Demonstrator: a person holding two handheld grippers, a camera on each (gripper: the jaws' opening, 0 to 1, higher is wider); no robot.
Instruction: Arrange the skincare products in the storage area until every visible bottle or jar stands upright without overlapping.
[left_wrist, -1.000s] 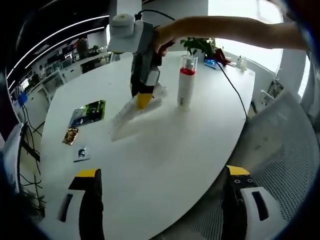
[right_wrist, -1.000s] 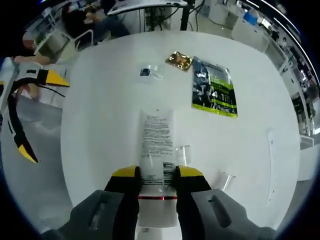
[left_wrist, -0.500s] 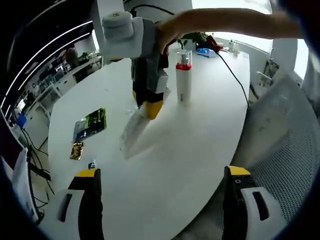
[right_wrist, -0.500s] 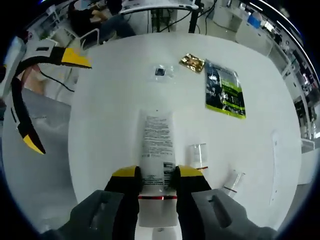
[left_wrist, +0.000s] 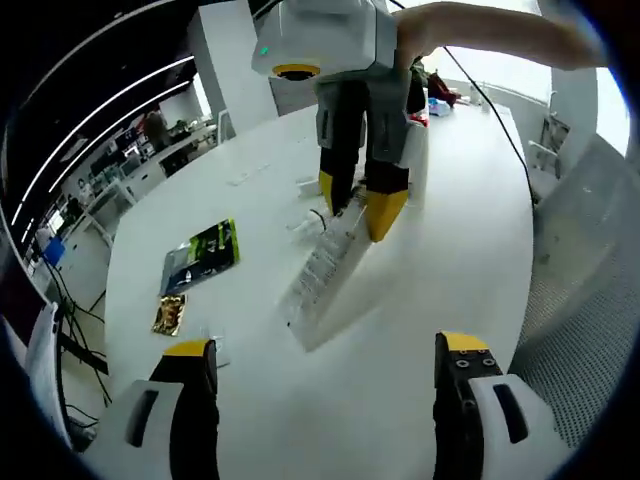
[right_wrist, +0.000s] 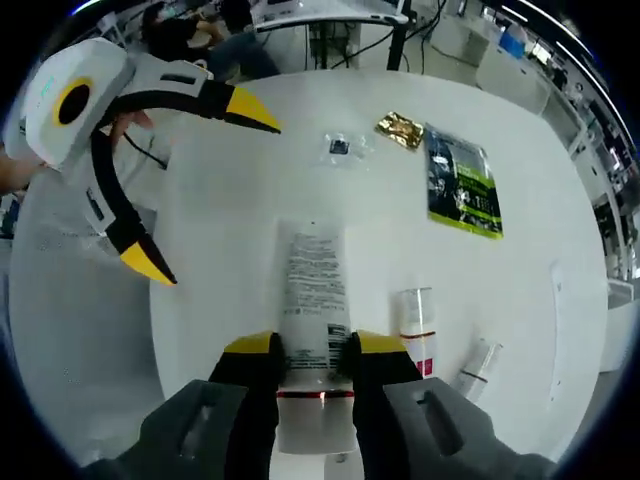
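Note:
A white tube with printed text (right_wrist: 315, 290) is clamped between the yellow-tipped jaws of my right gripper (right_wrist: 315, 345), which is shut on it above the white table (right_wrist: 220, 230). In the left gripper view the same tube (left_wrist: 322, 262) hangs slanting down-left from the right gripper (left_wrist: 357, 205), held by a person's hand. A white bottle with a red band (right_wrist: 415, 332) and a small clear-capped bottle (right_wrist: 478, 360) are on the table below the tube. My left gripper (left_wrist: 325, 385) is open with nothing between its jaws; it appears as the left gripper (right_wrist: 195, 185) at the upper left.
A green packet (right_wrist: 462, 185), a gold sachet (right_wrist: 400, 128) and a small dark sachet (right_wrist: 340, 147) lie flat farther along the table. The green packet (left_wrist: 205, 255) and gold sachet (left_wrist: 170, 313) sit left of the tube. A mesh chair (left_wrist: 580, 260) stands by the table's edge.
The right gripper, still shut on the tube, has risen and come closer to the left gripper. The left gripper now looms larger in the right gripper view. The jaws are unchanged.

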